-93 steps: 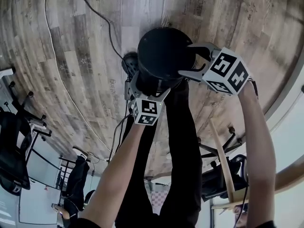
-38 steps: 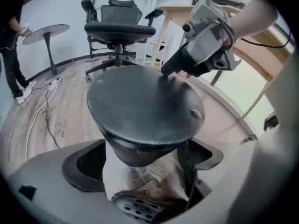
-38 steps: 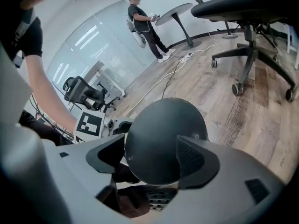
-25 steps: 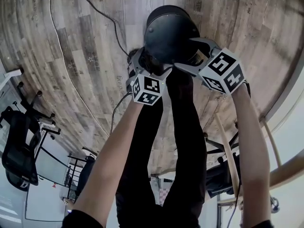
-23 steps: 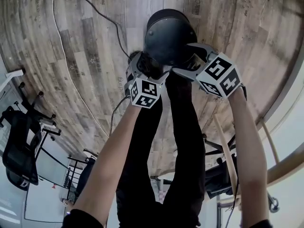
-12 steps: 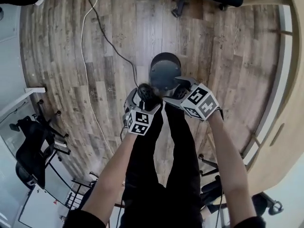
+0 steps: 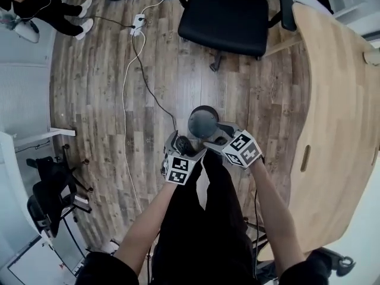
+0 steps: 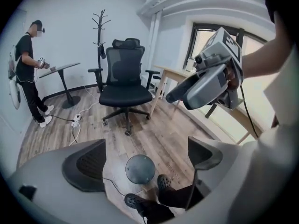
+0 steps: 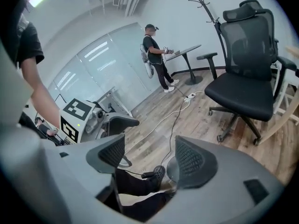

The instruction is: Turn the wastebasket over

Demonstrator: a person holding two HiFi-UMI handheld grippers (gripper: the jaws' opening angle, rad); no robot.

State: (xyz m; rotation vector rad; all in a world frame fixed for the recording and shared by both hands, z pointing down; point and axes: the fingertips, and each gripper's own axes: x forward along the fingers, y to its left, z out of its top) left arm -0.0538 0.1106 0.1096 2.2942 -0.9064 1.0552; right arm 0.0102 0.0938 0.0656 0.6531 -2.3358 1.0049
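The dark round wastebasket point(image 7: 203, 122) stands on the wooden floor with its closed flat end up, just ahead of the person's shoes. Both grippers hang well above it and touch nothing. My left gripper point(image 7: 185, 146) is open, with only the floor and the basket point(image 8: 140, 168) showing far below between its fingers. My right gripper point(image 7: 218, 136) is open too, and its right finger point(image 9: 192, 160) hides most of the basket point(image 9: 171, 170). Each gripper shows in the other's view: the right gripper point(image 8: 205, 85) and the left gripper point(image 9: 110, 122).
A black office chair point(image 7: 224, 16) stands beyond the basket. A curved wooden table point(image 7: 338, 129) runs along the right. A white cable and power strip point(image 7: 138, 24) lie on the floor at left. Another person point(image 8: 29, 73) stands far off by a small desk, near a coat rack point(image 8: 100, 20).
Both grippers and the head camera have risen high above the wastebasket, which stays on the floor and looks much smaller. The jaws that flanked its sides are now clear of it.
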